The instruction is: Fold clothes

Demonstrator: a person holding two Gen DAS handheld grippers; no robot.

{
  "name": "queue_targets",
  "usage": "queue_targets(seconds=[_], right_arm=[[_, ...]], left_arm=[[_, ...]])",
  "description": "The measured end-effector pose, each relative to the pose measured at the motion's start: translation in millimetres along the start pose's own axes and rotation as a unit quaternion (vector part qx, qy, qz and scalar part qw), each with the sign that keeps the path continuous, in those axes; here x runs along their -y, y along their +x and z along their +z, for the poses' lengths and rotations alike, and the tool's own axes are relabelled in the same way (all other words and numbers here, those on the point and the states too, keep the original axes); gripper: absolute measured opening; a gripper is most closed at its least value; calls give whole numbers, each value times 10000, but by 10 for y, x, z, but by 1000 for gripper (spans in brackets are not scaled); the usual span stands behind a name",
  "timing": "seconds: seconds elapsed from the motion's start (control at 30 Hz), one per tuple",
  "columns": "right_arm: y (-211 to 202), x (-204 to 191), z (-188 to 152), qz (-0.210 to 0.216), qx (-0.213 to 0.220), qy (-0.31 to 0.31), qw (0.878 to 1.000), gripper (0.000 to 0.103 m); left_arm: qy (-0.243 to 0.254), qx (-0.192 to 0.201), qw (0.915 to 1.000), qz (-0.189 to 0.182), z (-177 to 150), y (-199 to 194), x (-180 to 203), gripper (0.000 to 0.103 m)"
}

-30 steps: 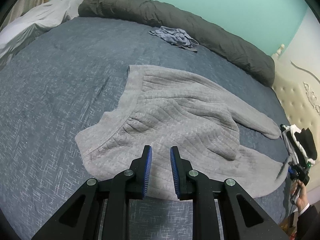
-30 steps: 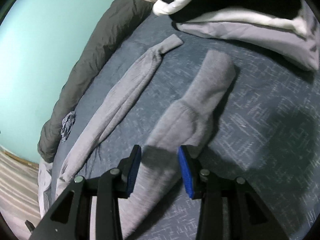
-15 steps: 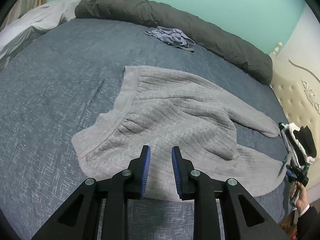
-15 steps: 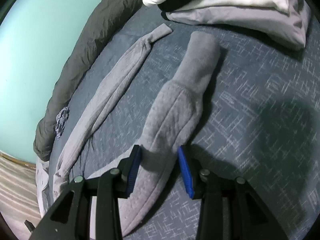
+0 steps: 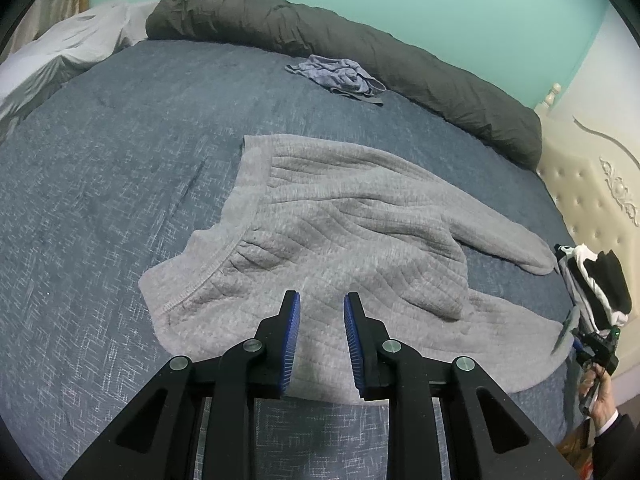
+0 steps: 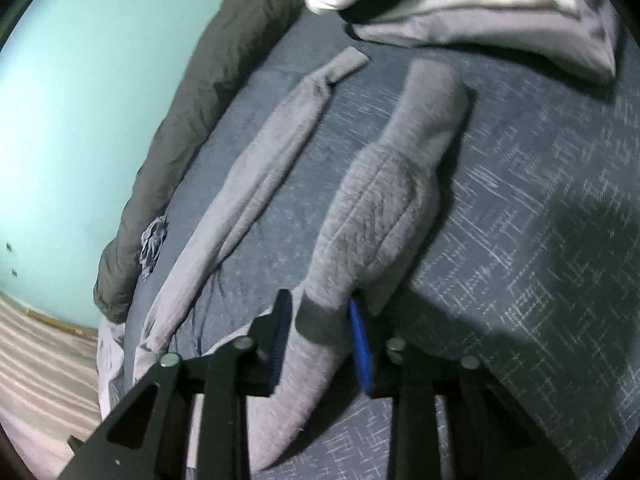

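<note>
Grey quilted pants [image 5: 340, 220] lie spread on the blue bedspread [image 5: 100, 180], waistband to the left and legs running right. My left gripper [image 5: 319, 300] hovers open over the near edge of the pants below the waistband, with nothing between its blue pads. In the right wrist view, my right gripper [image 6: 318, 308] straddles the near pant leg [image 6: 380, 200], the fabric lying between its open jaws. The other leg [image 6: 256, 160] lies flat to the left. A hand [image 5: 600, 396] holds that gripper at the far right edge of the left wrist view.
A dark grey rolled duvet [image 5: 360, 52] lines the far side of the bed, with a small crumpled bluish garment [image 5: 340, 76] in front of it. A black-and-white garment pile [image 5: 596, 280] sits by the cream tufted headboard [image 5: 592, 200]. White bedding [image 5: 60, 52] lies far left.
My right gripper has moved down along the near pant leg, so the fabric now sits deeper between its jaws. The left gripper has barely shifted and stays open.
</note>
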State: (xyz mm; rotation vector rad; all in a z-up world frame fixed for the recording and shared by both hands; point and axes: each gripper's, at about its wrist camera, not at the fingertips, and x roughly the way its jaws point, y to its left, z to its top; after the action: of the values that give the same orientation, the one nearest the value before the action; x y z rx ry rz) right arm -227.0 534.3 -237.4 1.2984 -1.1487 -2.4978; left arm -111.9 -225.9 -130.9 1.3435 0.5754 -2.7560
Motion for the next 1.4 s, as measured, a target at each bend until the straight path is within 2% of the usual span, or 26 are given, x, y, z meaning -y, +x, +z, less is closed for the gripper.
queue_targets(seconds=[0.13,0.3,0.6,0.63,0.77,0.83,0.9,1.23,1.37,1.4], right_arm=[[-89,-51,16,-143,110,-139,9997,8],[-155,-113,-11,-311,108,-449,9985,6],[-443,178,-333,-1169,-333,-629,9906,6],[-435,247,-371,-1197,-407,-564,9904,6],[-480,349,-252,-1279,-252,-531,9900,12],[-503,398,-189,-1320,-170,-516,9898,23],[-527,447,-127,-1360,-88,-502,9894,28],[-644,691,186,-1562,323,-431,9863,28],[-457,668,237,-1804,203,-648,9812,28],[-419,623,254,-1748,221,-747,9815,28]], left_arm=[[27,8,10000,-31,-14,-16,21,25],[-6,31,10000,-71,-20,-40,16,25],[-8,67,9999,-106,-23,-91,-3,25],[-36,66,9999,-123,-27,-90,-6,25],[29,49,9998,-166,-53,-106,50,25],[67,51,9999,-147,-56,-117,67,25],[73,56,9999,-121,-50,-120,71,25],[194,-26,9998,-82,-29,-33,242,26],[244,-61,9997,-36,-3,11,289,28],[248,-72,9997,-27,2,24,294,28]])
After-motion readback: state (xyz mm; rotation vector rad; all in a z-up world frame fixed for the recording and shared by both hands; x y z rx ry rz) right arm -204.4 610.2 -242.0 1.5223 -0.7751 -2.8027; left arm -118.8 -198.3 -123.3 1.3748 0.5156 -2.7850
